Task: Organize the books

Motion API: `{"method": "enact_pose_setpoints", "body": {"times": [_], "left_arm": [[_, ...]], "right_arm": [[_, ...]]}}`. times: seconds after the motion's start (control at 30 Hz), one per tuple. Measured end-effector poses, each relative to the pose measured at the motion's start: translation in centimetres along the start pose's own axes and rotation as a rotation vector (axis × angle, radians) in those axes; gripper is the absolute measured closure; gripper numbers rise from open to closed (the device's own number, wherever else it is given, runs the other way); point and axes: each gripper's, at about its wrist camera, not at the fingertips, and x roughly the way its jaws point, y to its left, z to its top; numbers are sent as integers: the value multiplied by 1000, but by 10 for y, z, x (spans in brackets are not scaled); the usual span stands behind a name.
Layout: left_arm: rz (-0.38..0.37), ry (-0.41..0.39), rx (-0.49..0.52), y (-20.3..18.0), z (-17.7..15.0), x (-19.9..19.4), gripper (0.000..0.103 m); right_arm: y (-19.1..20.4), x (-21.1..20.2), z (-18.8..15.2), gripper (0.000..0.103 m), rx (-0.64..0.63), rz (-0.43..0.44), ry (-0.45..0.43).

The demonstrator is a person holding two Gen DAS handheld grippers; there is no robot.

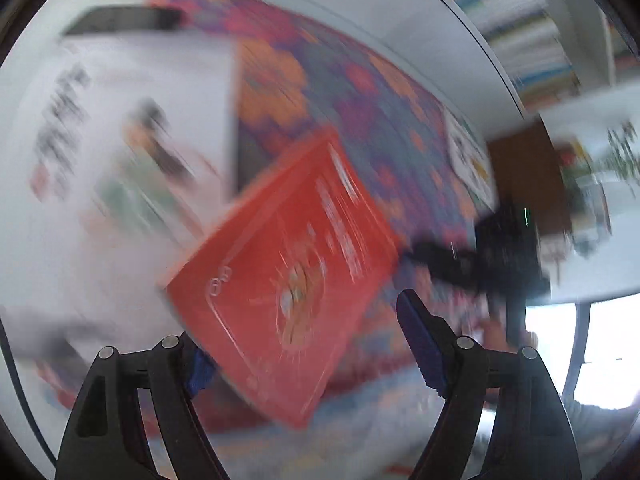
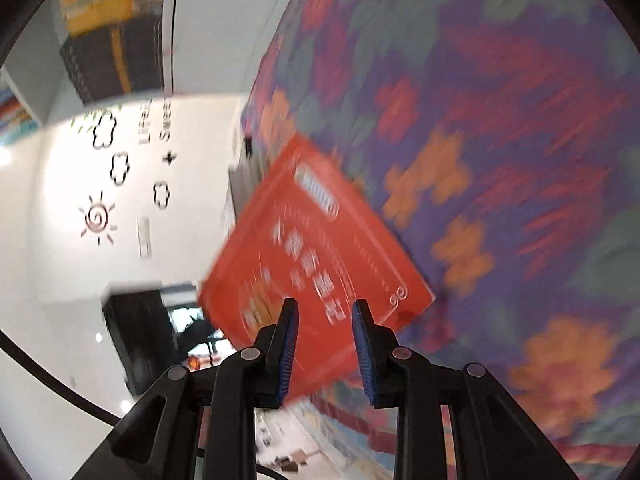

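Note:
A thin red book (image 1: pixel 296 280) hangs tilted in the air above a flowered cloth (image 1: pixel 360 92), blurred by motion. My right gripper (image 2: pixel 324 304) is shut on the lower corner of the red book (image 2: pixel 316 248), whose cover shows between the blue pads. From the left wrist it appears as a black shape (image 1: pixel 444 258) at the book's right corner. My left gripper (image 1: pixel 300 332) stands open and wide just below the book, its fingers (image 1: pixel 420 344) apart from it; I cannot tell whether the left pad touches. A white book (image 1: pixel 120 128) with pictures on its cover lies on the cloth at the left.
The flowered cloth (image 2: pixel 500 140) fills most of the right wrist view. Shelves with rows of books (image 1: pixel 520 28) stand at the back. A white wall with cloud and sun decals (image 2: pixel 104 200) is on the left. A dark cabinet (image 2: pixel 136 340) stands below it.

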Motion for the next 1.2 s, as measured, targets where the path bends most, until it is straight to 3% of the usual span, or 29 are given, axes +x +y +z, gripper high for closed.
{"method": "enact_pose_setpoints", "body": {"times": [0.13, 0.23, 0.4, 0.53, 0.63, 0.73, 0.83, 0.93, 1.0, 1.13, 1.2], "left_arm": [[-59, 97, 35, -40, -49, 37, 25], [-79, 169, 52, -76, -75, 75, 25], [-3, 208, 203, -127, -94, 88, 28], [84, 245, 210, -101, -101, 66, 28], [81, 226, 194, -82, -96, 45, 28], [97, 104, 105, -69, -77, 33, 28], [87, 25, 32, -69, -57, 52, 28], [288, 57, 18, -63, -47, 86, 49], [351, 41, 54, -68, -47, 96, 51], [357, 35, 68, -81, -41, 106, 55], [280, 20, 31, -82, -30, 113, 55]], "right_arm": [[-8, -41, -10, 74, -72, -125, -39], [-28, -61, -31, 72, -58, -186, -41], [-50, -95, -61, 72, -31, -223, -91], [-37, -100, -75, 72, -108, -282, -85], [-20, -86, -82, 71, -198, -380, -64], [-8, -71, -87, 71, -249, -406, -34], [-6, -57, -90, 70, -279, -452, -21], [-9, -46, -90, 69, -278, -472, -4], [-8, -42, -92, 69, -295, -471, -10], [-4, -38, -96, 66, -308, -472, -30], [2, -47, -94, 66, -318, -469, -64]]}}
